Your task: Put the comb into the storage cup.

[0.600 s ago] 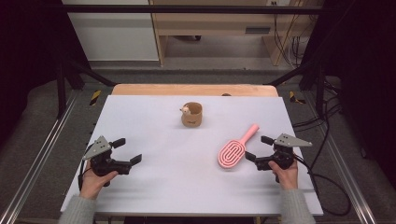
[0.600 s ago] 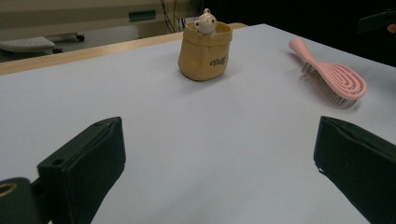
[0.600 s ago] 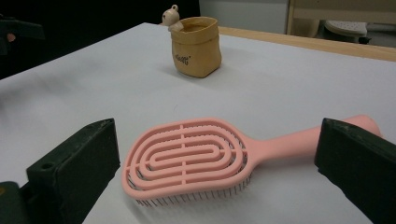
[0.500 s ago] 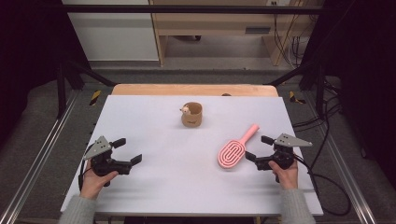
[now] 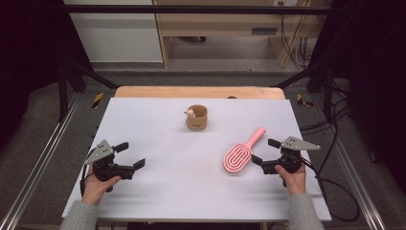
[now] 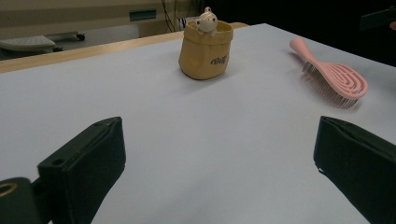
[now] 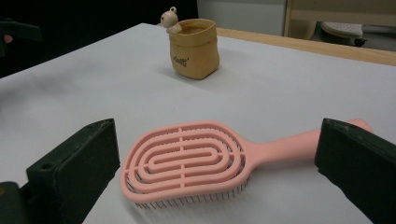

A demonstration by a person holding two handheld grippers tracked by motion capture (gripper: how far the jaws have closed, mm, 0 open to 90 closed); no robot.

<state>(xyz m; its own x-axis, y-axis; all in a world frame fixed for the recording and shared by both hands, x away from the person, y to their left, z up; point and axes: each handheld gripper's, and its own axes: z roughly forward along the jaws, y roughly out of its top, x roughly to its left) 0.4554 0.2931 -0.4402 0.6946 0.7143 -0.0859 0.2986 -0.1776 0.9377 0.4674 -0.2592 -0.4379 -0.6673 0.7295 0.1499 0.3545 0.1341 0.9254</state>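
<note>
- The pink hairbrush [image 5: 239, 155] lies flat on the white table [image 5: 158, 124], right of centre and toward the near edge, bristles down, with its oval head nearer the person and its handle slanting away to the far right.
- The right gripper [image 5: 266, 154] rests low at the near right of the table, jaws spread wide and holding nothing — its tips sit just beside the brush head, not touching it as far as the high view tells.
- In the right gripper view the brush [image 7: 187, 163] lies across the gap ahead of the two black jaws, head toward the left jaw and handle running behind the right one; the pads press on nothing.
- The left gripper [image 5: 130, 154] sits at the near left, well apart from the brush, jaws also wide open and empty — bare tabletop shows between them in the left gripper view.
- A small tan pouch-shaped cup [image 5: 197, 118] with a little animal figure on its rim stands upright at the far middle of the table, apart from both grippers and from the brush.
- Each gripper is held in one of the person's hands, the grey sleeves coming in from the near edge.
</note>
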